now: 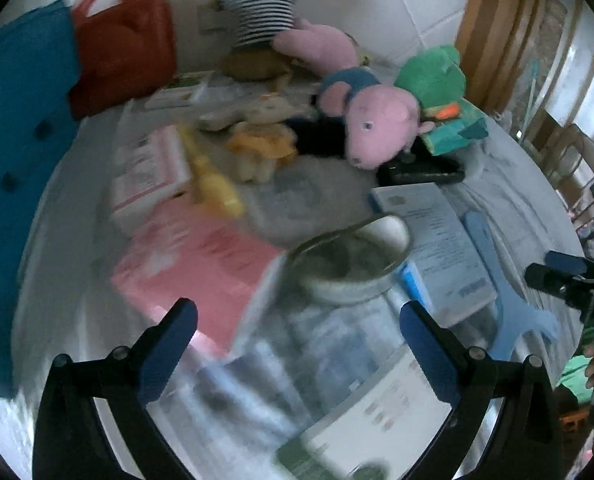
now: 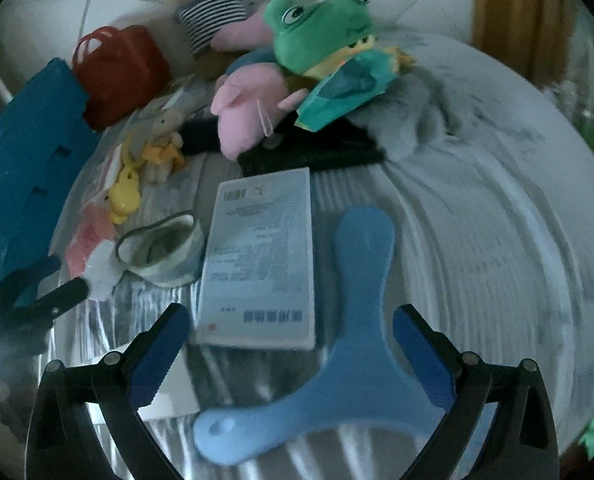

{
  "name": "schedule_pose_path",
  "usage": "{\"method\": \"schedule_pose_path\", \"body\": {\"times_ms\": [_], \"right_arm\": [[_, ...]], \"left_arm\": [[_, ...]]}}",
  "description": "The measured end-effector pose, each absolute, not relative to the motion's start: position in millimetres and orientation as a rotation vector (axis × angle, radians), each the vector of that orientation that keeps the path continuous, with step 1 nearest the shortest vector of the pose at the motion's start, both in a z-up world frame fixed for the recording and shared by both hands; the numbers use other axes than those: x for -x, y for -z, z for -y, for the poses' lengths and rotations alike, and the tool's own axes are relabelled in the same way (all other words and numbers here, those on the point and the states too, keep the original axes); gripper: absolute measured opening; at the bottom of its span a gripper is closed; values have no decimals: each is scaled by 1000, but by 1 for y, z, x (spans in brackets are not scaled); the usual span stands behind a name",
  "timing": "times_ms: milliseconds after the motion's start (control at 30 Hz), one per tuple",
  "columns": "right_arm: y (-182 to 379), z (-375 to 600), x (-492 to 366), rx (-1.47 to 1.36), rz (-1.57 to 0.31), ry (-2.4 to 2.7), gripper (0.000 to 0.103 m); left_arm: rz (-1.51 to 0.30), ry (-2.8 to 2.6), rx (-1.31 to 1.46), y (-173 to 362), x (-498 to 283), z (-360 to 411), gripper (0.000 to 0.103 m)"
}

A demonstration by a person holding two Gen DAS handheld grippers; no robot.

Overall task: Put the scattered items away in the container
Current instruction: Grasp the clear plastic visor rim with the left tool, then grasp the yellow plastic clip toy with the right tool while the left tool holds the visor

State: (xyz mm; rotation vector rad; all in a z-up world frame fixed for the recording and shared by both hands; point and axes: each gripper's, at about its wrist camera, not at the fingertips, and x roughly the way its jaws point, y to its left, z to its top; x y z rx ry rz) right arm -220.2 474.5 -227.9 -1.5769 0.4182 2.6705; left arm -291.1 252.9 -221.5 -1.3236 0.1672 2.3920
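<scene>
The blue crate [image 1: 17,160] [image 2: 21,168] stands at the left edge of the table. My left gripper [image 1: 297,344] is open above a pink box [image 1: 201,268] and a grey fabric bowl [image 1: 353,264], with nothing between its fingers. My right gripper [image 2: 293,360] is open too. A light blue boomerang [image 2: 353,320] [image 1: 509,308] lies flat on the table between its fingers, untouched. A white printed box [image 2: 261,260] [image 1: 437,248] lies just left of the boomerang. The grey fabric bowl [image 2: 165,248] sits beside that box.
Plush toys pile up at the back: a pink pig [image 1: 377,124], a green frog [image 2: 321,28], a striped one [image 1: 257,12]. A red bag [image 1: 125,48], a yellow duck [image 2: 125,196] and a black item [image 2: 313,152] also lie around. The table's right side [image 2: 497,220] is bare cloth.
</scene>
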Motion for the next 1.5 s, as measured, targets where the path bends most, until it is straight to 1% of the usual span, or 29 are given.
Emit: {"method": "schedule_pose_path", "body": {"times_ms": [233, 433, 567, 767, 800, 833, 967, 1067, 1200, 1300, 1500], "right_arm": [[256, -487, 254, 1709, -396, -2656, 103], [267, -495, 265, 1735, -426, -2615, 103], [269, -498, 264, 1739, -452, -2596, 103], [273, -492, 263, 1764, -425, -2589, 103], [273, -492, 263, 1763, -421, -2587, 103], [273, -491, 264, 1764, -418, -2585, 103], [275, -477, 269, 1768, -389, -2586, 103], [277, -455, 274, 1774, -347, -2599, 103], [286, -422, 281, 1759, -205, -2567, 103], [293, -413, 287, 1736, -201, -2544, 103], [298, -415, 291, 1686, -280, -2562, 103]], "left_arm": [[-233, -2362, 1405, 252, 316, -305, 103], [-411, -2370, 1390, 265, 324, -322, 102], [-400, -2344, 1366, 262, 337, -324, 100], [-466, -2167, 1435, 288, 355, -332, 101], [-457, -2173, 1436, 288, 355, -330, 98], [-445, -2195, 1437, 287, 353, -327, 97], [-339, -2292, 1449, 277, 341, -296, 95], [-217, -2346, 1461, 270, 332, -269, 95], [-161, -2369, 1453, 259, 322, -248, 95], [-149, -2370, 1449, 256, 317, -238, 95], [-129, -2354, 1438, 255, 310, -235, 95]]}}
